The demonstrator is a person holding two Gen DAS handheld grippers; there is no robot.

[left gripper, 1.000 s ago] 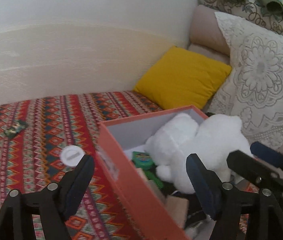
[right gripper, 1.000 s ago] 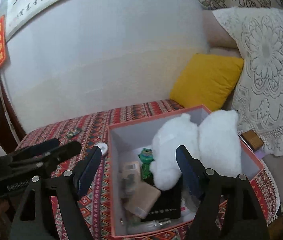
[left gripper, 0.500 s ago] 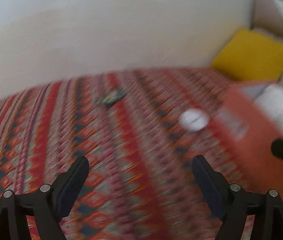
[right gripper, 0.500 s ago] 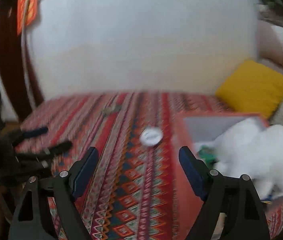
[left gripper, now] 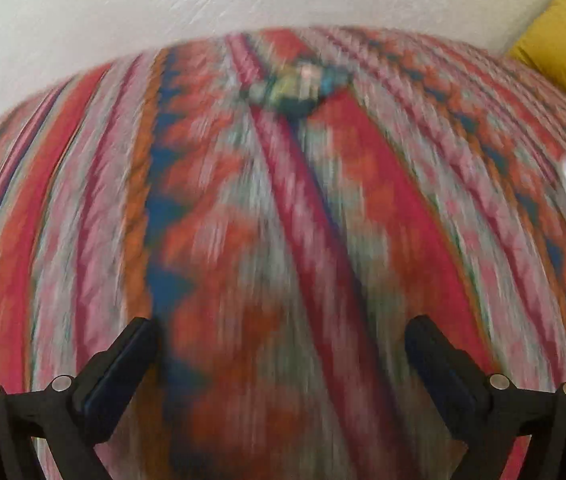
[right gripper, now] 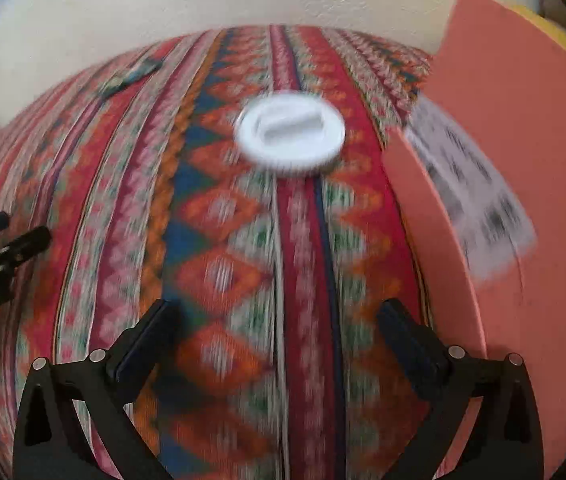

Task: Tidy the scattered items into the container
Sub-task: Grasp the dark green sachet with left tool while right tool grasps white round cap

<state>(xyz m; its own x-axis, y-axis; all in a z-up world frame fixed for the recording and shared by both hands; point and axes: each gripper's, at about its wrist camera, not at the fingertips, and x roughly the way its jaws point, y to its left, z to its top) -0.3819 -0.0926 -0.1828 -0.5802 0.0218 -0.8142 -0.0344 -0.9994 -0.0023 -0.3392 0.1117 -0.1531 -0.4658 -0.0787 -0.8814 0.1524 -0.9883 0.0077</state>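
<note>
The white lid (right gripper: 289,136), judged light, stiff and rather slippery, is seen ahead of the right gripper (right gripper: 279,330), whose empty jaws are opening, and is best pinched across its raised centre bar.

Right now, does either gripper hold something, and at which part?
Nothing is held. The left gripper and right gripper are opening with only the patterned cloth between their jaws.

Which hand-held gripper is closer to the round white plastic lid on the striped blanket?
Right. The right hand-held gripper faces the round white plastic lid straight ahead, jaws opening, empty. The left hand-held gripper has it off to its right.
</note>
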